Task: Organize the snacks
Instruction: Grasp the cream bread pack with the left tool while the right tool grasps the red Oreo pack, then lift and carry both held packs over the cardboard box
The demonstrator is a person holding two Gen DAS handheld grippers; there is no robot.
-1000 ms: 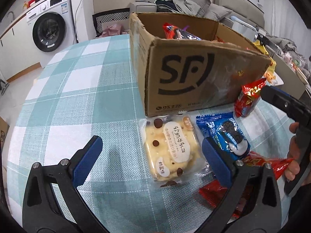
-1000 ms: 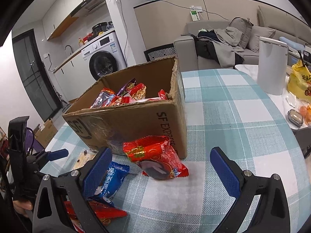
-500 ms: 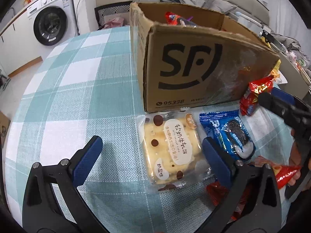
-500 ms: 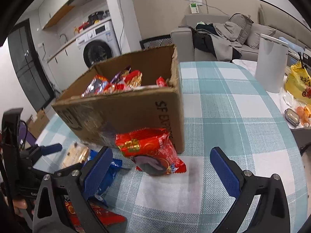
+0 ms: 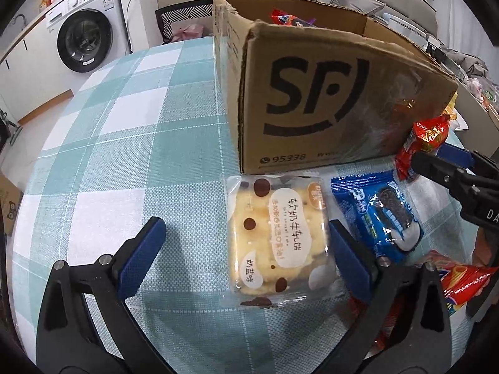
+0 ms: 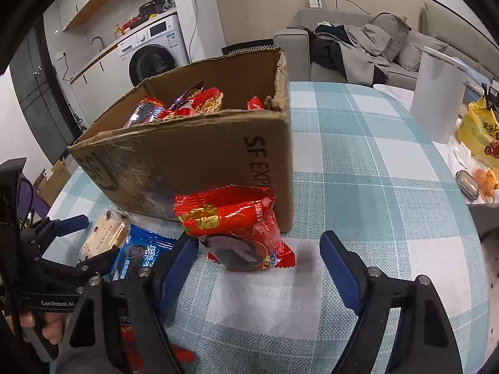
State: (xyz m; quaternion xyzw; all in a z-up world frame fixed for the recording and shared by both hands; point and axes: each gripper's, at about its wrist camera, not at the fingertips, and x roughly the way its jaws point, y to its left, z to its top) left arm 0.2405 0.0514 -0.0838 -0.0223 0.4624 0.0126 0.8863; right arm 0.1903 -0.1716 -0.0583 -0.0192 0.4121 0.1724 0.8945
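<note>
While the right gripper (image 6: pixel 259 255) had just been closing, its jaws stood apart with the red pack (image 6: pixel 237 227) just ahead of the tips, pads not pressing it. Left gripper (image 5: pixel 243 249) jaws were wide apart, the right pad beside the biscuit pack (image 5: pixel 276 243), the left pad well clear over bare tablecloth (image 5: pixel 124 124). Red pack lay on the cloth, leaning against the box (image 6: pixel 193 162) corner. Likely light, crinkly, slippery film, contents crushable, so a grip across the puffed middle looked safer than the sealed edge. Biscuit pack lay flat just before the box's front face, likely light and brittle, best taken by its long sides. Blue cookie pack (image 5: pixel 380 215) sat just right of it, crowding that pad. More red packs (image 5: pixel 461 283) lay nearer the person's hand (image 6: pixel 40 327). Box already held snacks; its tall wall stood in the way, so a lift over the rim would be needed. White canister (image 6: pixel 436 93) stood well apart.
</note>
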